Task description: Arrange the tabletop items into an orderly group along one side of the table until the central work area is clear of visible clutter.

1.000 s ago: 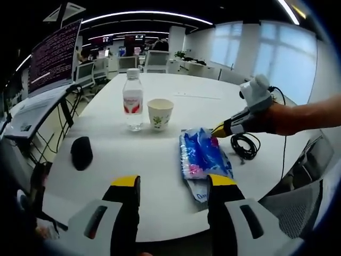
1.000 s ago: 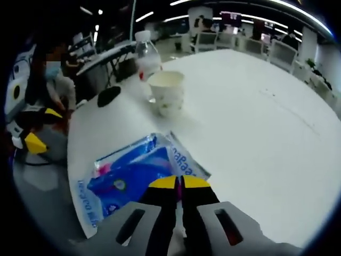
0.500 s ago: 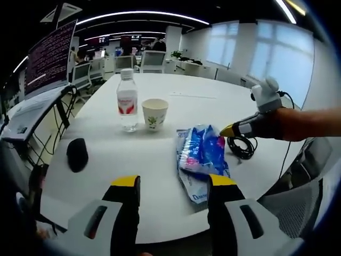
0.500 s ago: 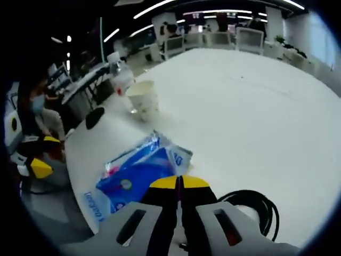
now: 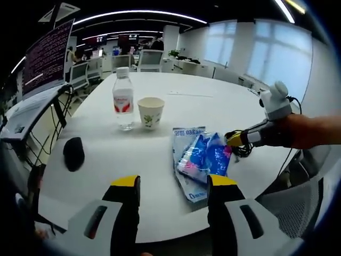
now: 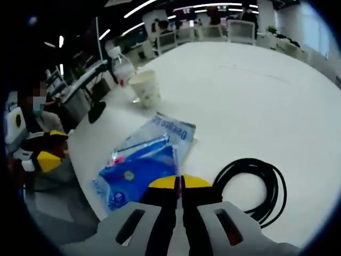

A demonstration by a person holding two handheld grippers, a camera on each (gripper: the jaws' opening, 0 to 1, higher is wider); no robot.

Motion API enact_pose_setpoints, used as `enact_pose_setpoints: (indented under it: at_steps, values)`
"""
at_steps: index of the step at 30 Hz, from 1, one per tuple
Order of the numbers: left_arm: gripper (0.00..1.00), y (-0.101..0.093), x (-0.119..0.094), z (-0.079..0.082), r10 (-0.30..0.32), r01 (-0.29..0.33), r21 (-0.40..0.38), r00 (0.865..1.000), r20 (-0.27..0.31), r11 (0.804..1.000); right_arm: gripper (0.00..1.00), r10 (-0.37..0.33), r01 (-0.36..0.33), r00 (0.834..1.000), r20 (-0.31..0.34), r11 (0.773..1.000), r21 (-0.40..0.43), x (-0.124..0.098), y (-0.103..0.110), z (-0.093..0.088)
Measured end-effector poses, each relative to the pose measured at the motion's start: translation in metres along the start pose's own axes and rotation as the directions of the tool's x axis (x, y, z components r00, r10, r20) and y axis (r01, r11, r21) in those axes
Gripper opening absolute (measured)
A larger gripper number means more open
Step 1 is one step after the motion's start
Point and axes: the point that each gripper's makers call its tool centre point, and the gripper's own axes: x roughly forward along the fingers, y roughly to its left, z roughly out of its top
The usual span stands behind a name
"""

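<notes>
The right gripper (image 6: pixel 179 184) pinches the near edge of the blue tissue pack (image 6: pixel 143 168), jaws pressed together. The left gripper (image 5: pixel 173 184) hangs wide open, holding nothing, the pack just beyond its right fingertip (image 5: pixel 221 181).

An open-plan office is shown. A large monitor (image 5: pixel 49 57) filled with lines of text is seen at the upper left of the left gripper view, with desks and office chairs (image 5: pixel 146 57) ranged behind the wide white bench (image 5: pixel 192 101). Long strip ceiling lights (image 5: pixel 138 14) run across the top, and tall windows (image 5: pixel 277 58) are seen at the upper right.
</notes>
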Motion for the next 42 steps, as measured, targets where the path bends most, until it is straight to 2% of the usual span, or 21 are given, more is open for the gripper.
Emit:
enact_pose_setpoints:
  at_steps: [16,18,24,33,36,42]
  values:
    - [0.49,-0.010,0.005,-0.010,-0.027,0.027,0.011,0.999,-0.045,1.000,0.02,0.010,-0.011,1.000,0.020,0.999,0.043,-0.011,0.018,-0.011]
    - [0.49,-0.012,0.006,-0.012,-0.030,0.030,0.011,0.998,-0.050,0.999,0.02,0.025,-0.026,1.000,0.018,0.998,0.060,-0.013,0.026,-0.017]
    - [0.48,-0.014,0.012,-0.018,-0.037,0.038,0.014,0.997,-0.074,0.999,0.04,0.058,-0.058,0.998,0.001,0.998,0.031,-0.013,0.044,-0.029]
    - [0.47,-0.016,0.016,-0.020,-0.043,0.044,0.021,0.995,-0.086,0.999,0.06,0.042,-0.043,0.999,0.018,0.998,0.053,-0.018,0.031,-0.026]
    - [0.48,-0.020,0.019,-0.022,-0.073,0.073,-0.005,0.993,-0.091,0.997,0.08,0.031,-0.032,0.999,0.017,0.998,0.062,-0.019,0.026,-0.027]
    - [0.46,-0.026,0.023,-0.026,-0.088,0.089,0.007,0.990,-0.112,0.996,0.14,0.038,-0.038,0.999,0.005,0.997,0.066,-0.018,0.026,-0.032]
